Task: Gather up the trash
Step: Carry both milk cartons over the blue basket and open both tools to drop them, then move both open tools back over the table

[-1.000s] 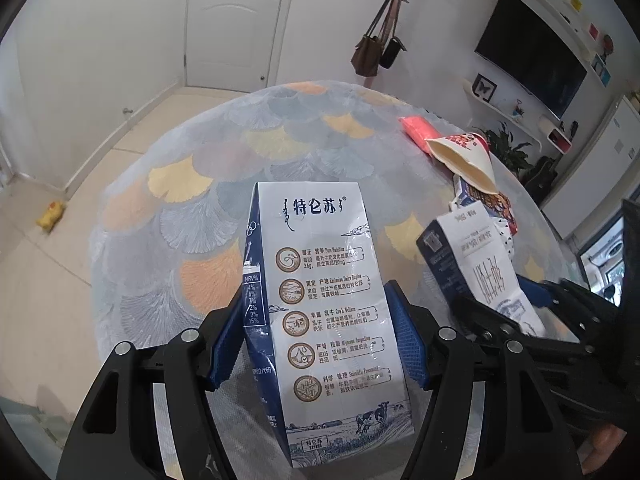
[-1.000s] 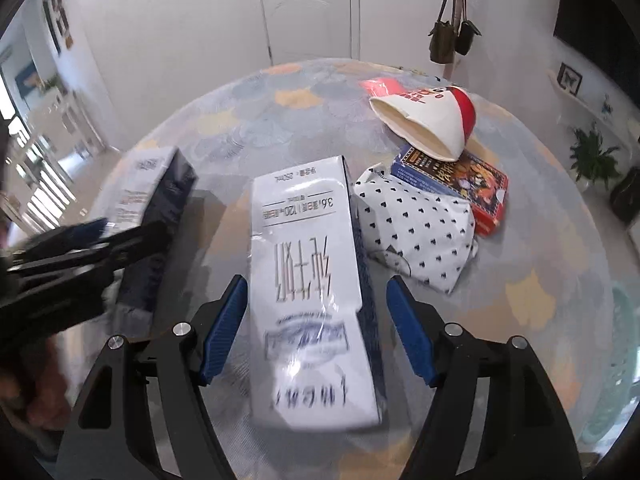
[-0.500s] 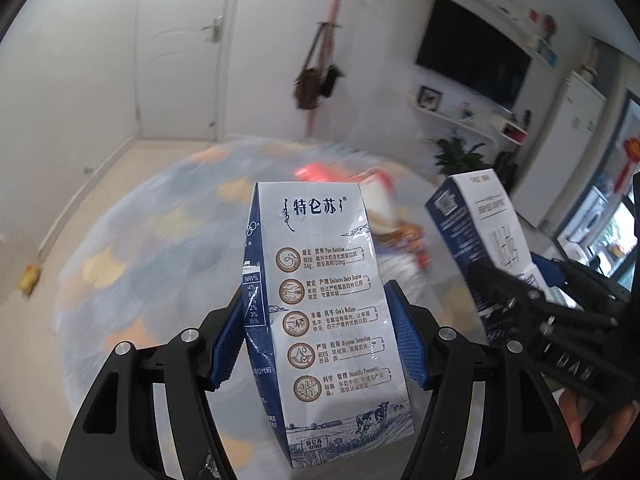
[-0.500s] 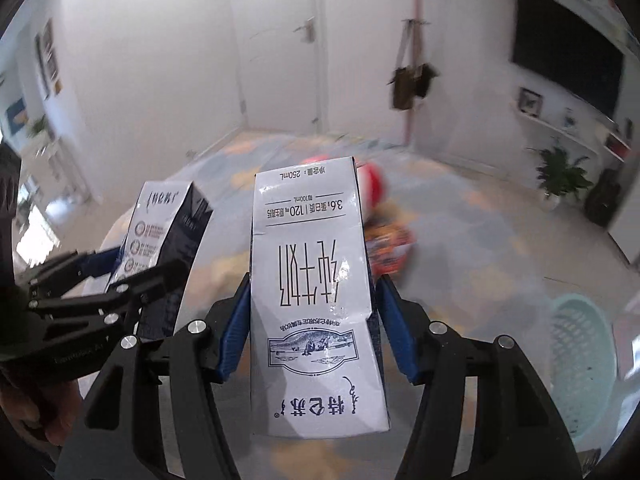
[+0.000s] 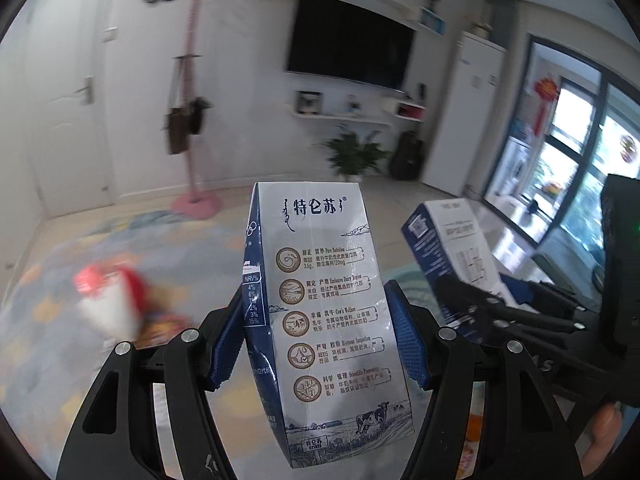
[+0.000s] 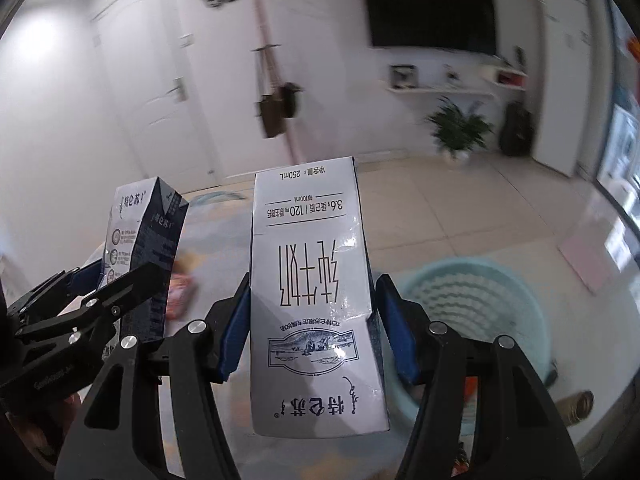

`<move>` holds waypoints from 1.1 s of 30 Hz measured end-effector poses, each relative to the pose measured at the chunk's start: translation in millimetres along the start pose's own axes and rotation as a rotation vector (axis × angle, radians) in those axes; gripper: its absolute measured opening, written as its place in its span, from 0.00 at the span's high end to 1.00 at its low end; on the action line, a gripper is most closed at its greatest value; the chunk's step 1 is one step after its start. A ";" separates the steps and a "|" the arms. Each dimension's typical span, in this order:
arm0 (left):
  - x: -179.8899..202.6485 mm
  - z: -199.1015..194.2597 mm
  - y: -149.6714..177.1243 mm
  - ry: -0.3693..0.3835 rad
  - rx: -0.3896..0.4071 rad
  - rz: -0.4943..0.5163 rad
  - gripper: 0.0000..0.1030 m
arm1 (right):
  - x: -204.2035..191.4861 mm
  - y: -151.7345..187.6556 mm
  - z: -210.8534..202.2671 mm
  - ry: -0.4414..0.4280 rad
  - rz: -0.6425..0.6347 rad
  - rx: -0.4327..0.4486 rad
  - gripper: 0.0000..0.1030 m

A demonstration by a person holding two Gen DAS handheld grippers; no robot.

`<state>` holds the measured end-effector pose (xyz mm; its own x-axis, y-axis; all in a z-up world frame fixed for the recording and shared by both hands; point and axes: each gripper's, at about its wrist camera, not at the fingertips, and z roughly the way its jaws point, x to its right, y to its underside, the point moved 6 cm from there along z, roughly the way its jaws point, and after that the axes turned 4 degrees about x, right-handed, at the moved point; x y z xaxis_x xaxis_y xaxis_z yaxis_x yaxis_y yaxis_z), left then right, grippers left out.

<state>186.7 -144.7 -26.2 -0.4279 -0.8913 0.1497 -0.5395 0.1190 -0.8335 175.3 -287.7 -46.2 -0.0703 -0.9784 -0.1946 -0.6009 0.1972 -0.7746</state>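
Observation:
My left gripper [image 5: 318, 340] is shut on a white and blue milk carton [image 5: 320, 300], held upright above the table. My right gripper [image 6: 312, 320] is shut on a second milk carton [image 6: 310, 288], printed upside down to the camera. Each carton also shows in the other view: the right one in the left wrist view [image 5: 448, 256], the left one in the right wrist view [image 6: 140, 236]. A pale blue waste basket [image 6: 476, 300] stands on the floor, below and right of the right carton. A red and white paper cup [image 5: 108, 304] lies blurred on the table.
The round patterned table [image 5: 60, 248] lies below, with a colourful snack packet [image 5: 160, 330] by the cup. A pink coat stand with bags [image 5: 188, 120] and a potted plant [image 5: 354, 156] stand by the far wall. A pink mat [image 6: 588, 256] lies on the floor.
Both grippers have lifted their cartons off the table and swung to the right. The right gripper closed on its carton. The waste basket has come into the right wrist view.

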 end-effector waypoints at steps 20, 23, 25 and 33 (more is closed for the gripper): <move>89.4 135.6 36.2 0.203 -0.180 0.042 0.35 | 154.2 50.1 72.7 0.253 0.214 -0.190 0.43; 82.4 130.9 36.6 0.192 -0.164 0.023 0.26 | 159.8 51.1 72.6 0.253 0.229 -0.179 0.37; 76.4 126.1 36.5 0.190 -0.157 0.011 0.26 | 159.3 50.5 74.0 0.250 0.228 -0.177 0.37; 56.8 106.3 20.8 0.156 -0.096 -0.024 0.26 | 136.4 42.8 65.8 0.200 0.199 -0.147 0.37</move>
<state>228.2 -239.4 -91.5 -0.5172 -0.8166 0.2561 -0.6146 0.1461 -0.7752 192.4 -408.6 -145.5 -0.3447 -0.9171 -0.2002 -0.6671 0.3894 -0.6351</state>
